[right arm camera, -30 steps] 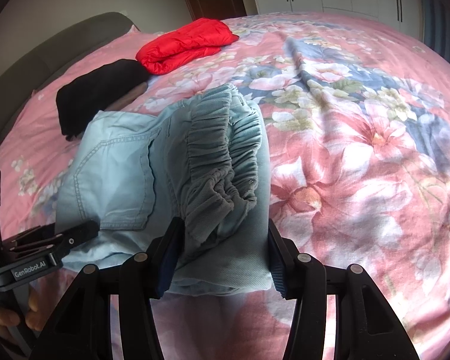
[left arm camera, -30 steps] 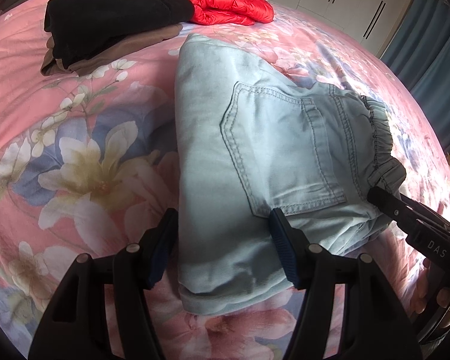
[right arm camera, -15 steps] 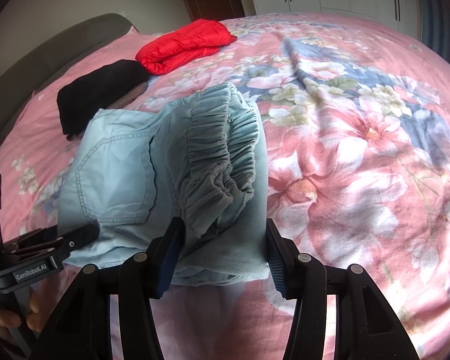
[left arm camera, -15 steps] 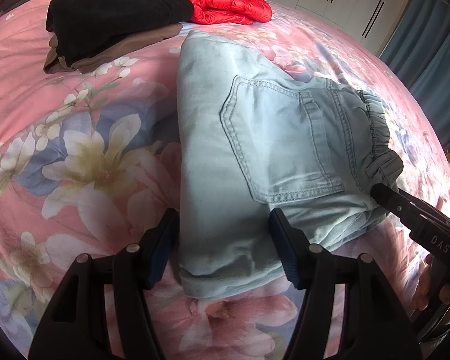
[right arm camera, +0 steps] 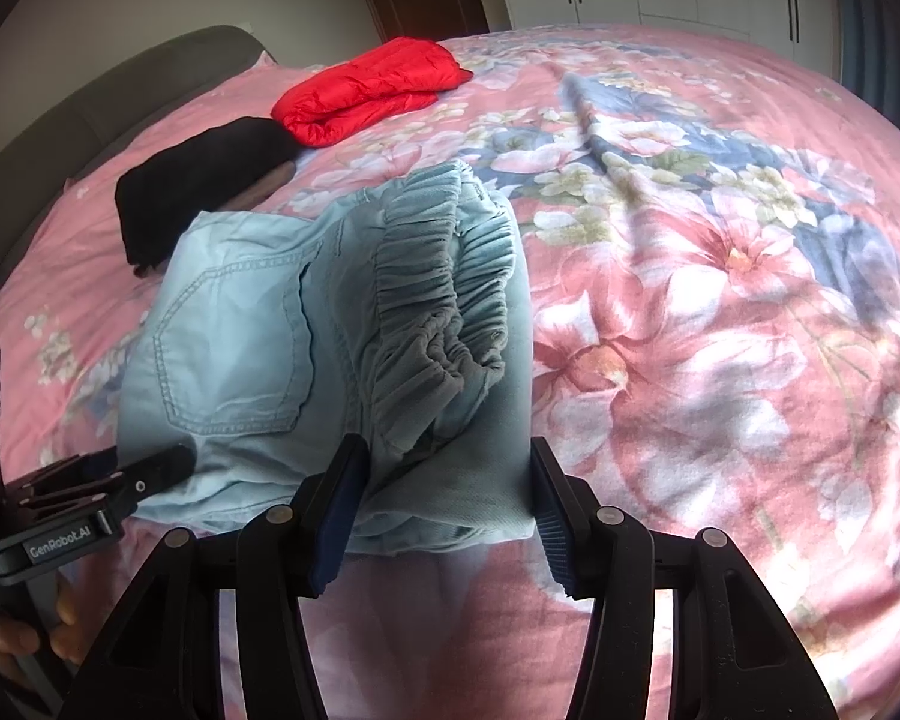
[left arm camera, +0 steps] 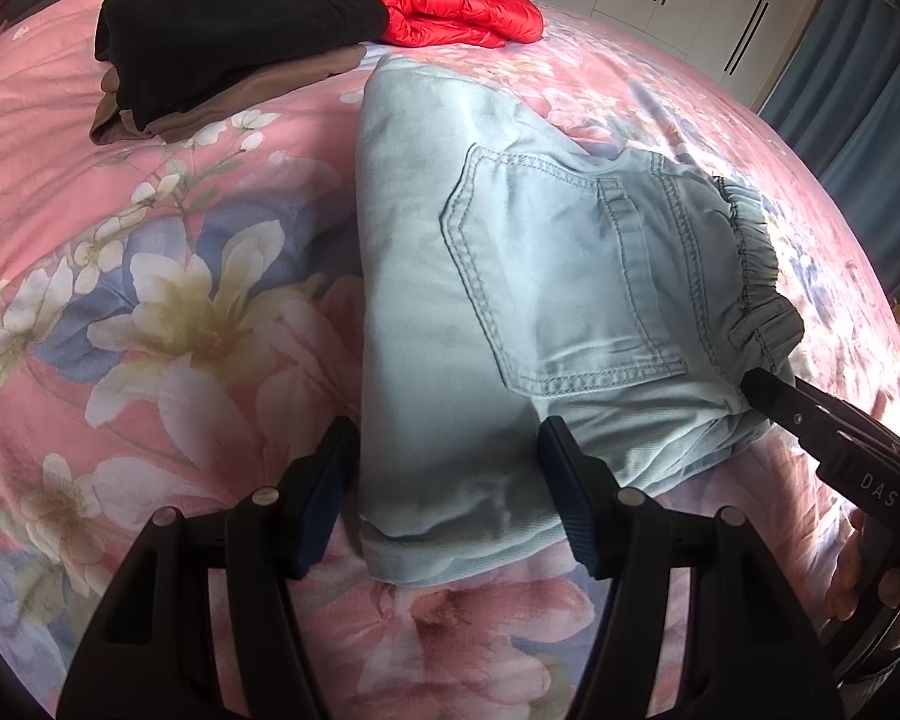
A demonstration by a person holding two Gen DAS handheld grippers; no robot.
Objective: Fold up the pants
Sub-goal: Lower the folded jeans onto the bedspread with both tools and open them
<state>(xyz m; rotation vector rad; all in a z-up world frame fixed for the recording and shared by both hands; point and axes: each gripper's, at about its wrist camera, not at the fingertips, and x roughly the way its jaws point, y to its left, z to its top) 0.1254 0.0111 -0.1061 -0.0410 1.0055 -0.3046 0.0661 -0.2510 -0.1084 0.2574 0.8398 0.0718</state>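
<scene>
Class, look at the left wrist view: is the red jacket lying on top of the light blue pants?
No. The red jacket lies farther up the bed, apart from the light blue pants, beside a black garment.

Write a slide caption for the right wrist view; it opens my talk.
Folded light-blue pants on a floral bedspread, waistband end between the right gripper fingers.
</scene>
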